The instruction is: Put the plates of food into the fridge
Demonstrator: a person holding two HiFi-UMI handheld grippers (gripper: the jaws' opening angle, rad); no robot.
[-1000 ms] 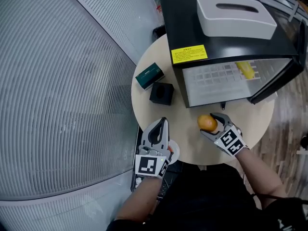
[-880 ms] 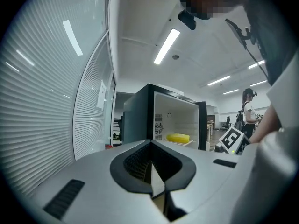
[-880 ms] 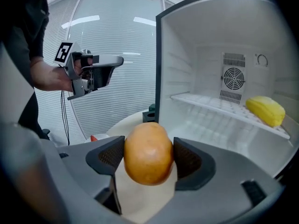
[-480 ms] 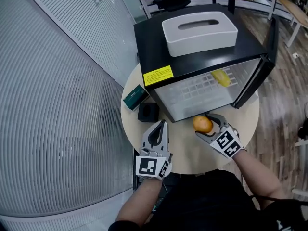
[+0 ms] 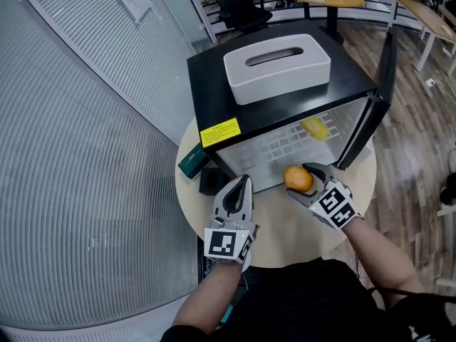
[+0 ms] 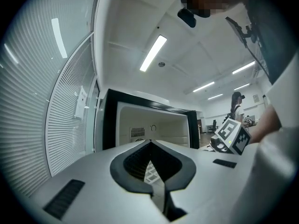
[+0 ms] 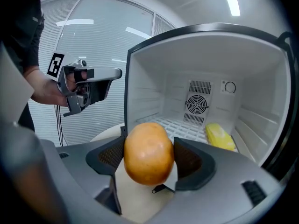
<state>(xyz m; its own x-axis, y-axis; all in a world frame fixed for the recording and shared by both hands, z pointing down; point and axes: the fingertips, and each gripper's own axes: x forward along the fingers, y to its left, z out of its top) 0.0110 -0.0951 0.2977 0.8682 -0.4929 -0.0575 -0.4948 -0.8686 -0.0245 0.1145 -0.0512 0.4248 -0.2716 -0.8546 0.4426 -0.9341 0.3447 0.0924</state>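
My right gripper [image 5: 303,180] is shut on a round orange-yellow fruit [image 5: 298,179], which its two dark pads squeeze from both sides [image 7: 148,154]. It hangs just in front of the open black mini fridge [image 5: 214,91], whose white inside [image 7: 154,78] holds a yellow item [image 7: 219,136] on the wire shelf. My left gripper [image 5: 239,187] is shut and holds nothing; it points level at the fridge's left front [image 6: 154,125]. In the right gripper view the left gripper [image 7: 93,85] floats to the left of the fridge.
The fridge stands on a round beige table [image 5: 285,226]; its door [image 5: 381,84] is swung open at the right. A white tissue box [image 5: 277,68] lies on the fridge top. A green box [image 5: 191,164] and a black cube [image 5: 209,182] sit left of the fridge.
Both grippers have risen and moved toward the fridge. The fruit, still held, has gone from over the table's middle to the fridge's opening.
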